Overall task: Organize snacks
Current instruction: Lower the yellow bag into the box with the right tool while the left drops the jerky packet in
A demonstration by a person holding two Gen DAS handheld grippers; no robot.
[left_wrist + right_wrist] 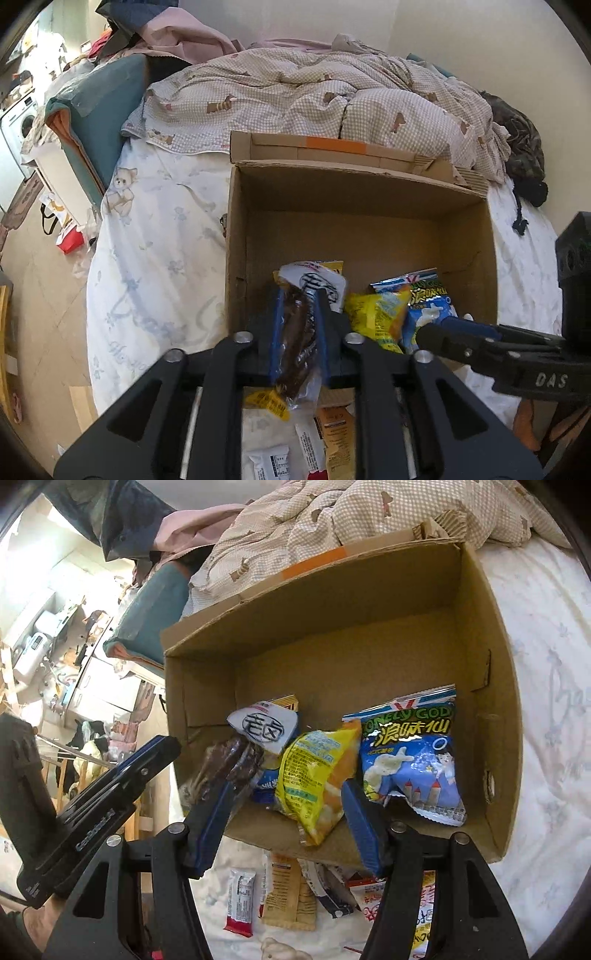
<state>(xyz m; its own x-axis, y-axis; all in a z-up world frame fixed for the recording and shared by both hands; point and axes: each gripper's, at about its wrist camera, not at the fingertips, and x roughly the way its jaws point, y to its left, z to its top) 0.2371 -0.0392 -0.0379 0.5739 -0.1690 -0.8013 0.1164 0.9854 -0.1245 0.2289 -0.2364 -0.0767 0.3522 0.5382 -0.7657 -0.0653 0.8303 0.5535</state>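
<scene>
A long brown snack in a clear wrapper (297,332) is pinched by the left gripper (299,325) low in the middle of the left view, over the near edge of the open brown cardboard box (369,206). A yellow snack bag (314,775) is seen between the spread fingers of the right gripper (288,812). A blue snack bag (410,760) is seen inside the box, at its right.

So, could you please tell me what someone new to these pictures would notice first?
The open cardboard box on the bed draws the eye, with a blue Lonely God snack bag and a yellow snack bag lying at its near end. The left tongs are shut on a dark brown snack packet at the box's near edge, while the right tongs stand open around the yellow bag.
</scene>
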